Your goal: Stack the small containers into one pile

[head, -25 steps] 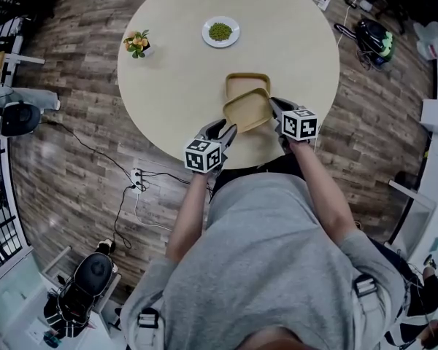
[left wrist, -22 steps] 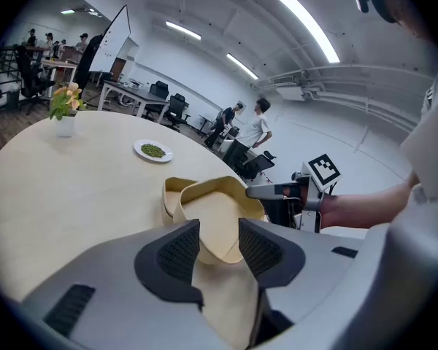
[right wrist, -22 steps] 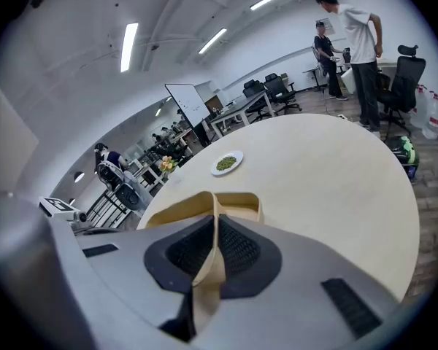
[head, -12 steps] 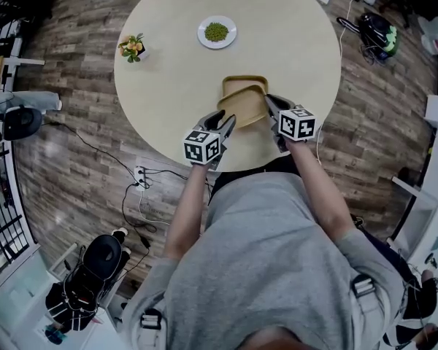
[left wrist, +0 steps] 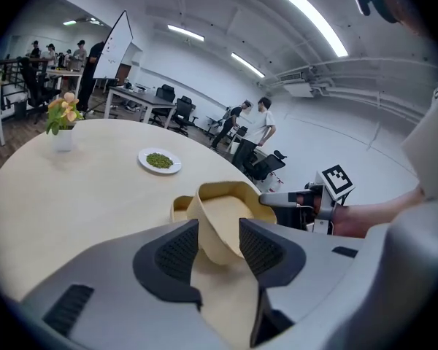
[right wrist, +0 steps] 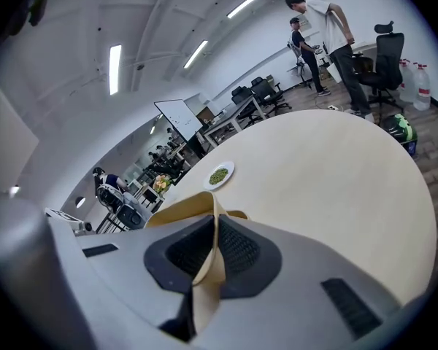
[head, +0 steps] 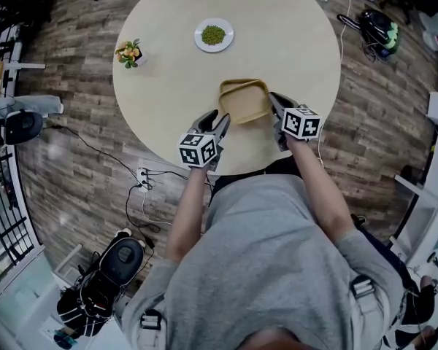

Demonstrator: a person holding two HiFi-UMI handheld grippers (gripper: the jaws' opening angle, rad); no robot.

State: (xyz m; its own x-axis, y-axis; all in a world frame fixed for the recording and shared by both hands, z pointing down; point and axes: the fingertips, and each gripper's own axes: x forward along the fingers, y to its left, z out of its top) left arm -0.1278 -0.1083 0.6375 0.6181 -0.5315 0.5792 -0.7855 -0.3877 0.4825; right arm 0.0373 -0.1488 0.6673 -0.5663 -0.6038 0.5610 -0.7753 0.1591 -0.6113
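Note:
Two tan, shallow containers are on the near side of the round table (head: 168,64). My right gripper (head: 272,102) is shut on the right rim of the upper container (head: 244,105), holding it tilted over the lower container (head: 240,84), which rests on the table. In the right gripper view the thin rim (right wrist: 208,257) is pinched between the pads. My left gripper (head: 220,121) is open at the upper container's near left corner. In the left gripper view that container (left wrist: 220,223) shows in the gap between the fingers, with no pad pressing on it, and the lower container (left wrist: 178,207) peeks out behind.
A white plate of green beans (head: 213,34) sits farther back on the table, with a small flower pot (head: 130,51) at its left edge. Cables and a power strip (head: 142,175) lie on the wooden floor. People stand in the far background.
The right gripper has carried the upper container away from me, from offset at the front to nearly over the lower one. The left gripper stayed close by its corner.

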